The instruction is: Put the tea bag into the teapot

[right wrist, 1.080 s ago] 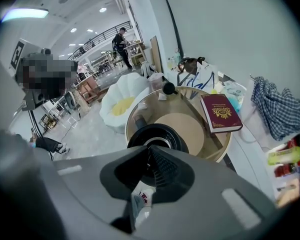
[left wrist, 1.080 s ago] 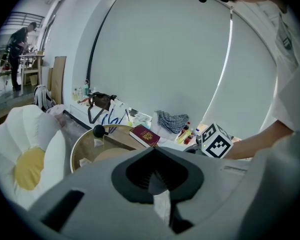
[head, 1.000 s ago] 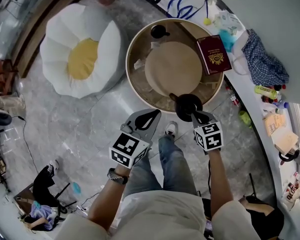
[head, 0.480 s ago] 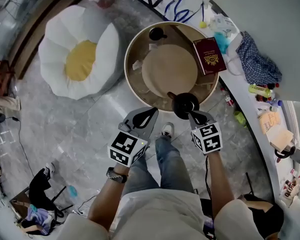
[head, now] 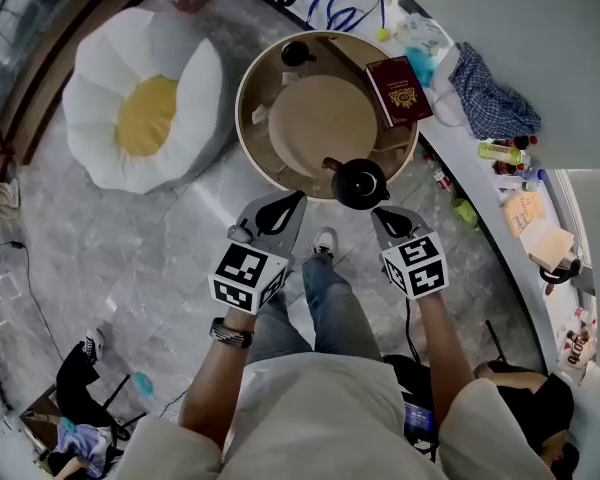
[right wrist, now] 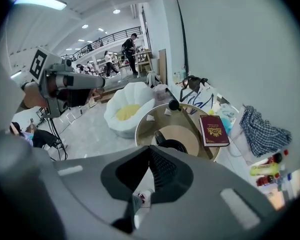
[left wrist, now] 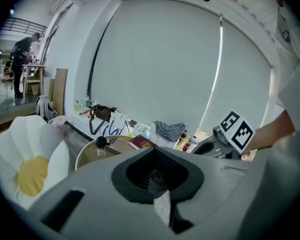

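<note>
A black teapot (head: 358,181) stands open-topped on the near edge of a round glass table (head: 248,83), with its black lid (head: 295,53) at the far side. Two small white tea bags (right wrist: 150,117) lie on the table's left part, apart from the pot. My left gripper (head: 300,198) is shut and empty, short of the table's near rim. My right gripper (head: 376,213) is also shut and empty, its tip just short of the teapot (right wrist: 171,145). Both grippers hang over the person's legs and the floor.
A round tan mat (head: 322,118) covers the table's middle, and a dark red booklet (head: 398,74) lies at its right. A daisy-shaped white and yellow cushion (head: 140,108) lies on the floor to the left. A cluttered white counter (head: 500,183) curves along the right.
The head view has drifted, so the table sits higher and further left. The right gripper's tip overlapped the teapot before; now it lies slightly back from it. Both grippers stay shut.
</note>
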A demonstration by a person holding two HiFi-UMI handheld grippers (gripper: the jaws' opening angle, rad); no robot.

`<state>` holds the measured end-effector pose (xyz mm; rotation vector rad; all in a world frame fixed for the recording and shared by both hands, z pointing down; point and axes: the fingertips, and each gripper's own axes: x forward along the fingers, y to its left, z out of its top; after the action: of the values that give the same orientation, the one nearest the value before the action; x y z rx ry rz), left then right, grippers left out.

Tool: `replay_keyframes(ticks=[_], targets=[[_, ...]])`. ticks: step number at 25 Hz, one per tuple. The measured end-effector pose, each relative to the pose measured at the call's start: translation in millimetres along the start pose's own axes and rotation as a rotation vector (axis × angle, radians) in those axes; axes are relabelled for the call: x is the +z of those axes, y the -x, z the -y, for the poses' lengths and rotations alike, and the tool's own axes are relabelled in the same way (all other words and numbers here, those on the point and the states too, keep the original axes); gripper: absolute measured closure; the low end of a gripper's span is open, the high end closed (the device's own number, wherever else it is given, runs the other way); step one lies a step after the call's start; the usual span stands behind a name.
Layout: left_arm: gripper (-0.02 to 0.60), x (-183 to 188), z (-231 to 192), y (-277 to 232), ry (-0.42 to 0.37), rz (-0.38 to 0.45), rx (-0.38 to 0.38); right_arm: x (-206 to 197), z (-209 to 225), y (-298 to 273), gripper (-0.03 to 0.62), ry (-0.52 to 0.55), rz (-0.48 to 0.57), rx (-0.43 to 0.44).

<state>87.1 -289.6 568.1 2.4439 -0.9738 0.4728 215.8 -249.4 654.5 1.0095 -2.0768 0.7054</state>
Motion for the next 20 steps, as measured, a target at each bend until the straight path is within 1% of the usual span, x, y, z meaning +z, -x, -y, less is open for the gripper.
replay_keyframes(ticks=[4, 8, 12, 17, 20], targets=[[0.578, 9.1, 6.4, 8.9, -0.029, 0.013, -0.016, 6.1, -11.1, 22.0, 0.586, -0.027, 0.037, -0.008], [0.578, 18.0, 8.7, 20.7, -0.052, 0.033, -0.027, 16.5, -23.4, 40.7, 0.586, -0.028, 0.066, -0.018], [0.578, 18.6, 12.9, 32.3, -0.069, 0.044, -0.036, 29.9, -28.8, 63.9, 0.585, -0.015, 0.102, -0.065], [0.580, 28.1, 18.8, 47.8, -0.113, 0.060, -0.053, 50.2, -37.0, 91.8, 0.581, -0.033, 0.168, -0.111], [0.578, 35.5, 25.3, 57.4, -0.137, 0.075, -0.069, 55.9, -45.7, 106.1, 0.565, -0.059, 0.201, -0.126]])
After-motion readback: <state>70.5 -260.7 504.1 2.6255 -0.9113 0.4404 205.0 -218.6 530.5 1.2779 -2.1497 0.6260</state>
